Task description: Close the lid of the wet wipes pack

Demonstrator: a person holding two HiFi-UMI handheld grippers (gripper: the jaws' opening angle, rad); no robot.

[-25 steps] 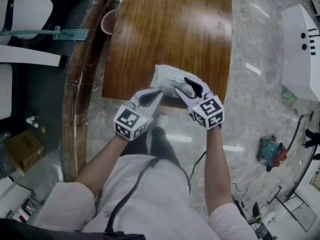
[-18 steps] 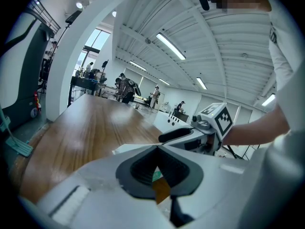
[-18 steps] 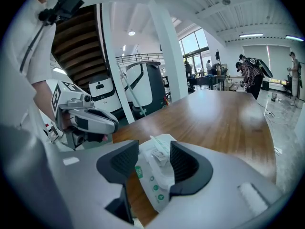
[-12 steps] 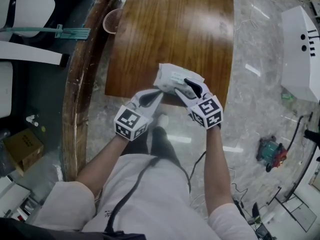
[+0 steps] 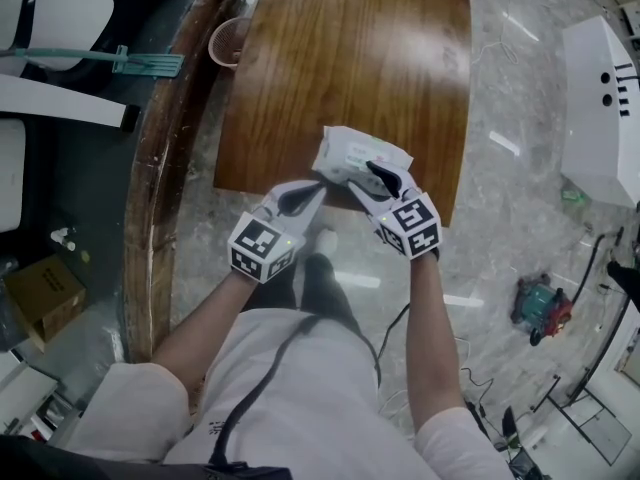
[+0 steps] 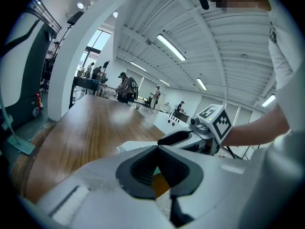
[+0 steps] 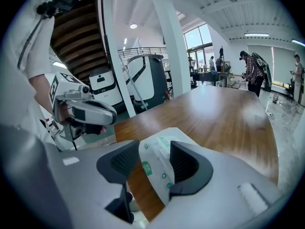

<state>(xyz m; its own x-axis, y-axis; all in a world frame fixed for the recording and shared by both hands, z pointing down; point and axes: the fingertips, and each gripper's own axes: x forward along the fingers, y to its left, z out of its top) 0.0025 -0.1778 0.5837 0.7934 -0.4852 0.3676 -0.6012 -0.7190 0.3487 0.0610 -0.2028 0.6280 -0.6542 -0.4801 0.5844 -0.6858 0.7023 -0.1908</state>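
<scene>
The white wet wipes pack lies on the wooden table, close to its near edge. My right gripper is at the pack's near right end. In the right gripper view its jaws stand open, with the pack and its green print showing in the gap. I cannot tell how the lid stands. My left gripper hovers at the table edge just left of the pack, apart from it. In the left gripper view its jaws are shut with nothing held.
A round basket stands on the floor by the table's far left corner. White chairs and a cardboard box are at the left. At the right are a white machine, a small red and green device and cables.
The right gripper has edged slightly left at the pack's near end. The left gripper has stayed in place beside the pack.
</scene>
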